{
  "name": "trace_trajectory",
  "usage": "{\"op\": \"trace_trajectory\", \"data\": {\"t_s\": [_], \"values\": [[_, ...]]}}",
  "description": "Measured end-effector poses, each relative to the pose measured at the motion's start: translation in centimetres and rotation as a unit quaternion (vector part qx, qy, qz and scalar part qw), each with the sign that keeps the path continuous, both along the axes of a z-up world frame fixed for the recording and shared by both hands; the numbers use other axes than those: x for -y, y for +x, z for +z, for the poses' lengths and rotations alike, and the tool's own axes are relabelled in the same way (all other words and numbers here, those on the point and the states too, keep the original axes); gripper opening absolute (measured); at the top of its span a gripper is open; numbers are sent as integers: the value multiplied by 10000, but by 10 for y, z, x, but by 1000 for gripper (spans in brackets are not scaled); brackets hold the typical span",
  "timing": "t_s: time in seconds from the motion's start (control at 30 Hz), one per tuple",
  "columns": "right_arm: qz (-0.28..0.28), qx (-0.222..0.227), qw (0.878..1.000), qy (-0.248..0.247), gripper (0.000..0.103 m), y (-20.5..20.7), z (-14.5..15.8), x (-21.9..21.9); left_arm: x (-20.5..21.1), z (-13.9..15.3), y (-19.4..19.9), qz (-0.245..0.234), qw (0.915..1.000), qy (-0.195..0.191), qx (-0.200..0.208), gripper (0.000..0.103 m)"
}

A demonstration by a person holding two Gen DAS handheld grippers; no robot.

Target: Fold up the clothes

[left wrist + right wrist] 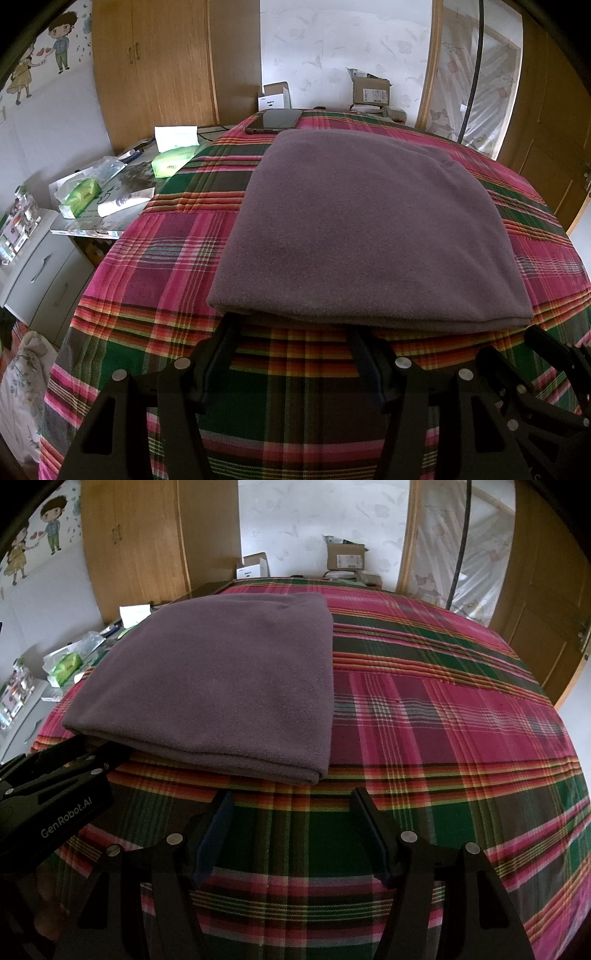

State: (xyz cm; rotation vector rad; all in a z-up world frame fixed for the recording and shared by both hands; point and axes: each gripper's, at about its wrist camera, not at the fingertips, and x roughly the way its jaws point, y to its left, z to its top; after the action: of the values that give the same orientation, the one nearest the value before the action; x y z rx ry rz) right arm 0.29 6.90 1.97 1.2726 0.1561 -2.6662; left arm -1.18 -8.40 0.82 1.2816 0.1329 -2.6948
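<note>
Folded purple fleece garment (pixel 354 229) lying flat on the plaid bedsheet (pixel 155 258), its near edge a stack of several layers. Your left gripper (pixel 291 325) sits at the near left corner of that edge with both fingers spread wide apart and nothing between them; the left fingertip (pixel 229 321) reaches just under the corner, while the other finger stays on the sheet in front of the fold. In the right wrist view the same tool enters from the left, its tip touching the corner of the garment (pixel 207 686). Your right gripper (pixel 291 801) rests near the near right corner, fingers likewise released and empty, both short of the cloth edge and apart from it.

The task appears close to done: 1 compact rectangle remains, and at most 1 more fold or a lift seems left.

Risks from here:
1. Closing the left fingers now would likely catch only the bottom layer or the sheet itself, because only 1 finger is under the stack.
2. A grasp by 1 corner alone could let the upper layers slide and open the fold; fleece is soft and will sag.
3. Pushing the stack away could drive it against the dark phone (pixel 275 120) lying just beyond its far edge.
</note>
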Motion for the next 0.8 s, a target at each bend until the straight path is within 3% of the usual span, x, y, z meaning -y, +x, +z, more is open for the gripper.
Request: {"op": "trace_trajectory", "data": {"t_s": [0.8], "values": [[11,-1,10000,2,68,0,0,-2,1,0,0,-4,10000,4,0,60]]}}
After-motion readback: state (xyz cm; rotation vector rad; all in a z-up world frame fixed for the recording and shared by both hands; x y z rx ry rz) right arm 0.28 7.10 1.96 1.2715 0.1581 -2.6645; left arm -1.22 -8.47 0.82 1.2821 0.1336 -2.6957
